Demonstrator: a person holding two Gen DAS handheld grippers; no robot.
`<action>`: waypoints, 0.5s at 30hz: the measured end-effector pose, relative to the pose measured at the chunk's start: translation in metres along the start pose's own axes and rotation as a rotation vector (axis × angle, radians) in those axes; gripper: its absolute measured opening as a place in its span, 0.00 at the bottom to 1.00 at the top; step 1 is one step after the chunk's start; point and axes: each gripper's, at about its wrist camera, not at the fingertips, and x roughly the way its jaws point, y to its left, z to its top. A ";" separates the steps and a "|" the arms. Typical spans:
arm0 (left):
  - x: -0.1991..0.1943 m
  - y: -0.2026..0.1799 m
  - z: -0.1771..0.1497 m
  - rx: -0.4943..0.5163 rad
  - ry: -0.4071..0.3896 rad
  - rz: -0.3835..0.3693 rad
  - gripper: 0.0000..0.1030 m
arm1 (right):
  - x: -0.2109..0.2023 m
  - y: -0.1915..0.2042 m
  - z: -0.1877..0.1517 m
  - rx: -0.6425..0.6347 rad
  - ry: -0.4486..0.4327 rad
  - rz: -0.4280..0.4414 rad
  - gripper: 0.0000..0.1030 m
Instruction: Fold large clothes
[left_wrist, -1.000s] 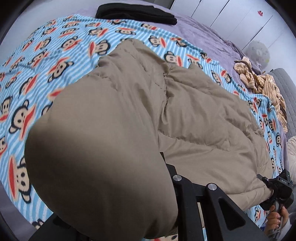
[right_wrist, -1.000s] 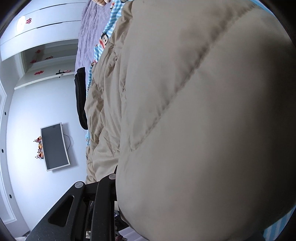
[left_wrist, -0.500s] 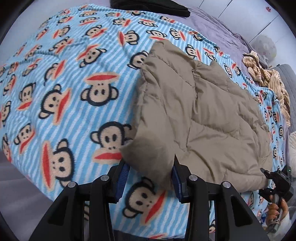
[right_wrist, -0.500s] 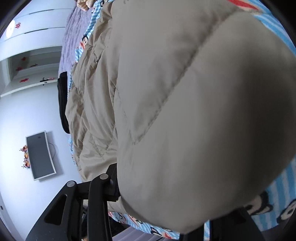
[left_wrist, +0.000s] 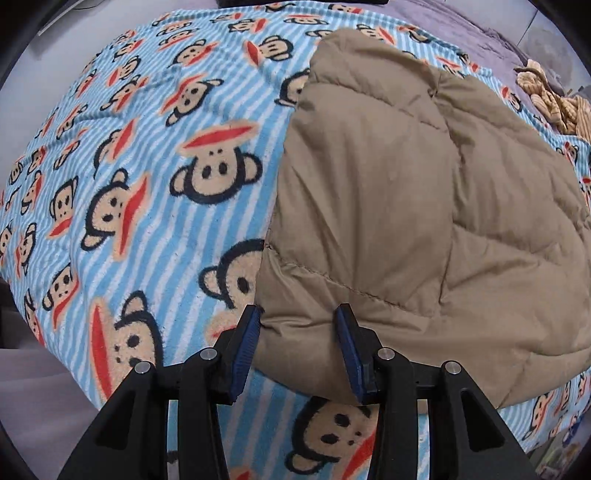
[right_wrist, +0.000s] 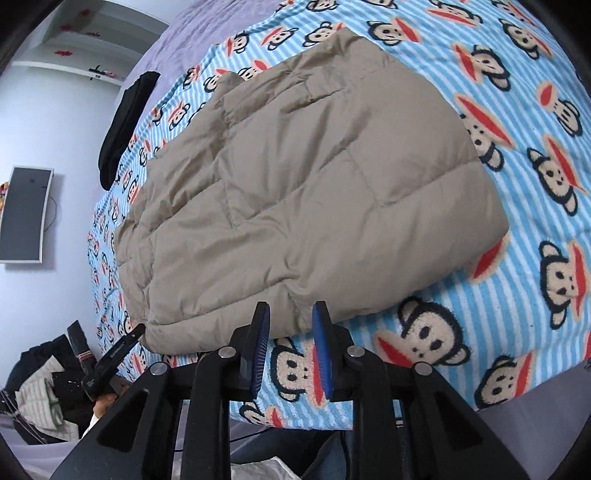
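Note:
A tan quilted puffer jacket (left_wrist: 424, 206) lies folded on a blue striped monkey-print blanket (left_wrist: 140, 192). My left gripper (left_wrist: 297, 325) is open, its blue pads on either side of the jacket's near left corner. In the right wrist view the jacket (right_wrist: 314, 184) lies flat on the blanket (right_wrist: 546, 206). My right gripper (right_wrist: 290, 317) is open, its pads on either side of the jacket's near hem. The left gripper (right_wrist: 114, 354) shows at the far left there, at the jacket's other corner.
A black garment (right_wrist: 125, 122) lies at the blanket's far end on a purple sheet (right_wrist: 207, 29). A tan knitted item (left_wrist: 550, 103) lies at the far right. A pile of clothes (right_wrist: 44, 398) sits beside the bed. A wall screen (right_wrist: 26, 214) hangs beyond.
Both grippers have lowered the jacket's edge down onto the blanket and opened. The fabric that filled both views now lies flat. Both grippers have pulled back a little.

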 end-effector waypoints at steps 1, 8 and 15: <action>0.001 0.000 0.000 0.004 0.008 0.006 0.44 | 0.001 0.004 0.001 -0.023 0.002 -0.019 0.25; -0.025 -0.008 0.007 0.020 0.037 0.038 0.44 | 0.034 0.023 0.021 -0.018 0.088 -0.162 0.25; -0.046 -0.030 0.006 0.047 0.036 0.014 0.44 | 0.038 0.012 0.019 -0.005 0.177 -0.129 0.26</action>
